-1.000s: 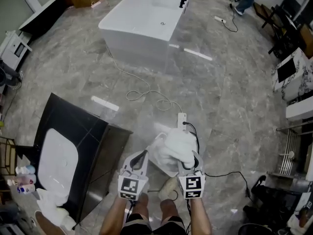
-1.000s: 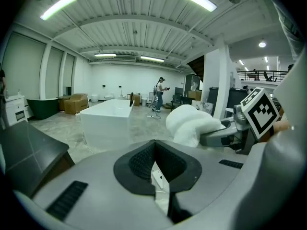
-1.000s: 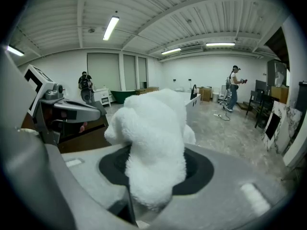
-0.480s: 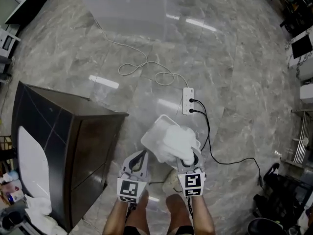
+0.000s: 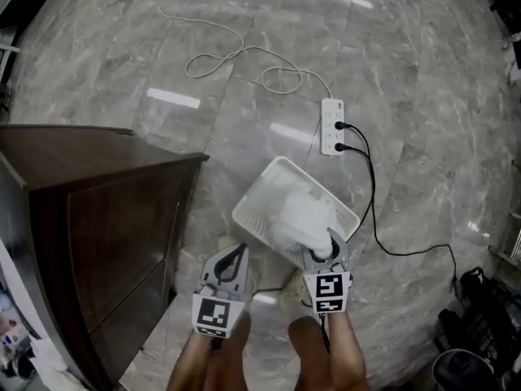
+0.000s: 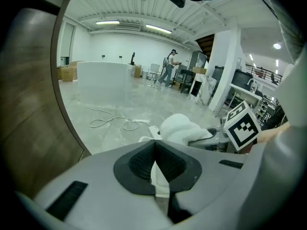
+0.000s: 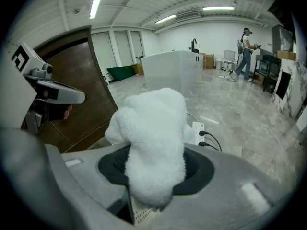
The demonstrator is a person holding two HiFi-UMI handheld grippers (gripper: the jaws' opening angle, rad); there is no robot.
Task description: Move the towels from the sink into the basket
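over basket (image 5: 257,194), right tongs (image 5: 322,252) clamp towel (image 5: 303,217) (left tongs (image 5: 234,255) closed)

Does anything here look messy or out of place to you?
Only floor clutter: a power strip lies on the open floor just beyond the white basket, its cables snaking loose. The basket also sits askew to the cabinet.

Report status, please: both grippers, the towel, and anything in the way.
Right gripper shut on white towel, over the basket. Left gripper shut, empty. Power strip lies apart from the basket; nothing seems to block.
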